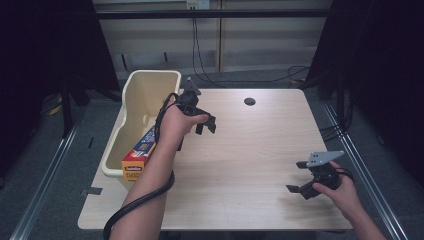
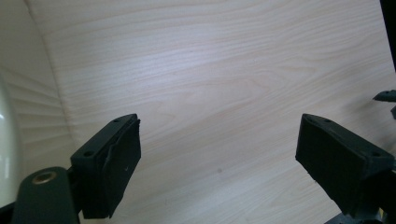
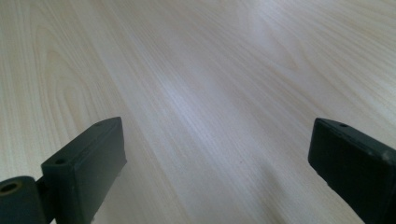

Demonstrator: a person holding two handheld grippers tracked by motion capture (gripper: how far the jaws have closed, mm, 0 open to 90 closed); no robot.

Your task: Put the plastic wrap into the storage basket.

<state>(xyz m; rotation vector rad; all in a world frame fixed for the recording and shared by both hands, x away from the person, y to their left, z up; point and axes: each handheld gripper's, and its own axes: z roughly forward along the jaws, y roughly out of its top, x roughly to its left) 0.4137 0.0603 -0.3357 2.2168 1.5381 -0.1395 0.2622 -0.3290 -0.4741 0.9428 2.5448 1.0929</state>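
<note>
I am holding the left gripper (image 1: 206, 125) open and empty just beside the cream bin (image 1: 131, 100), where the orange box (image 1: 139, 156) is leaning inside, while I am resting the right gripper (image 1: 296, 177), open too, low over the counter (image 1: 250, 150).

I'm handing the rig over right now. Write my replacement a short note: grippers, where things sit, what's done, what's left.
Left gripper: open, nothing between the jaws, above the table beside the bin.
Right gripper: open, nothing held, low at the table's near right.
Orange box: lying inside the cream bin, at its near end.
Done: box appears placed in the bin.
Left: nothing else lies on the tabletop; probably just draw the left hand back.
</note>
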